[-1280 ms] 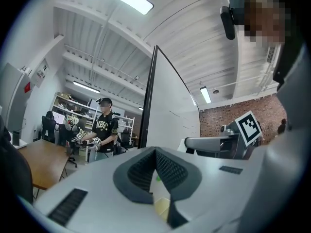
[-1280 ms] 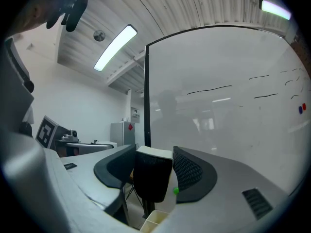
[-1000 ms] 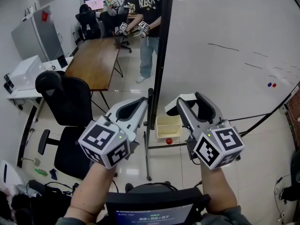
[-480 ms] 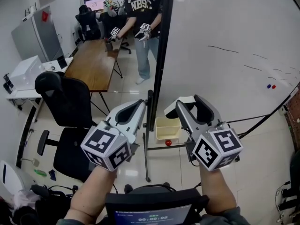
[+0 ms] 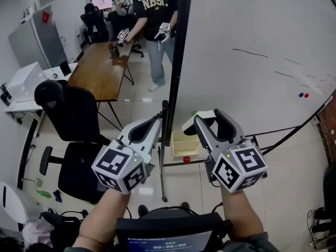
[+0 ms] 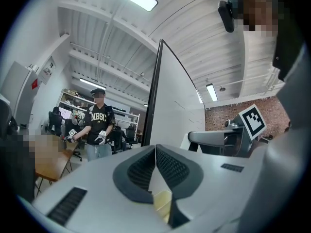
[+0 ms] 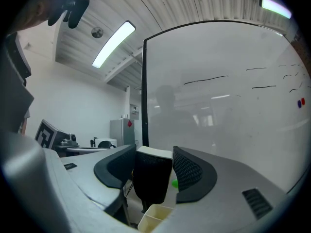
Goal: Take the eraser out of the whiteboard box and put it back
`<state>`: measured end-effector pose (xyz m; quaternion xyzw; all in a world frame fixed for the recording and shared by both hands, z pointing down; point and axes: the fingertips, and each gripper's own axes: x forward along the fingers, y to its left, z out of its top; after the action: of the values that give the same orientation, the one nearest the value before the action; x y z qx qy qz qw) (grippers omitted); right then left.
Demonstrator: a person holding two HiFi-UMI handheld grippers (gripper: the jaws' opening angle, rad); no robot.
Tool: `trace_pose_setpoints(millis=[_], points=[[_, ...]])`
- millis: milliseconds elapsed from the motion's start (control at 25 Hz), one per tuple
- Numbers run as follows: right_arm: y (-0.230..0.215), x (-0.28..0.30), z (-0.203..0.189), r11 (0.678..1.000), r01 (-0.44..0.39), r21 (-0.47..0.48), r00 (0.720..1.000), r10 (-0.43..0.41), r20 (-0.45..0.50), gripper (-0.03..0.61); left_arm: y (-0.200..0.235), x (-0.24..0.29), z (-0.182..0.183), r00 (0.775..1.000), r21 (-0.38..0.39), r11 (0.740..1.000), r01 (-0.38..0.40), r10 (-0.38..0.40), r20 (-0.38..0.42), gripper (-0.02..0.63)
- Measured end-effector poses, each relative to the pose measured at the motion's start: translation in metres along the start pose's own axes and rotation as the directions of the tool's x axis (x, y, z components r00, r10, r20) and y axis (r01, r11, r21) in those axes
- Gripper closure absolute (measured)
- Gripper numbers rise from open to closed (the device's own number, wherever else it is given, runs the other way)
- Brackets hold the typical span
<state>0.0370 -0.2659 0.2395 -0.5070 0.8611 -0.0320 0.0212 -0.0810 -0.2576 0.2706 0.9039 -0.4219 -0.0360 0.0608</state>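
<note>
The right gripper (image 5: pixel 207 114) is closed on the eraser (image 5: pixel 191 124). The eraser has a white top and a black bottom. In the right gripper view the eraser (image 7: pixel 153 178) stands between the two jaws, and both jaws touch its sides. The eraser is out of the whiteboard box (image 5: pixel 185 143). It is held in the air above the box, close to the whiteboard (image 5: pixel 252 46). The box is pale yellow and sits low on the whiteboard's stand, just under the right gripper. A small red ball (image 5: pixel 186 159) lies just below the box.

The left gripper (image 5: pixel 159 117) is closed, and its two jaws touch at the tips. It holds nothing. It is beside the right gripper, on the other side of the whiteboard's black edge.

The whiteboard has a few thin dark lines on it. Behind the left gripper there is a black chair (image 5: pixel 73 114) and a brown desk (image 5: pixel 100 67). A person (image 5: pixel 155 14) in a black shirt stands at the far end of the desk
</note>
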Motion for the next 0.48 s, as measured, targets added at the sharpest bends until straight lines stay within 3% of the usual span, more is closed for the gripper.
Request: trace_pose_setpoints(millis=[480], points=[[-0.017, 0.015, -0.084, 1.0, 0.023, -0.009, 0.994, -0.024, -0.109, 0.314, 0.014, 0.016, -0.068, 0.997, -0.045, 0.999, -0.029, 0.026, -0.071, 0.581]])
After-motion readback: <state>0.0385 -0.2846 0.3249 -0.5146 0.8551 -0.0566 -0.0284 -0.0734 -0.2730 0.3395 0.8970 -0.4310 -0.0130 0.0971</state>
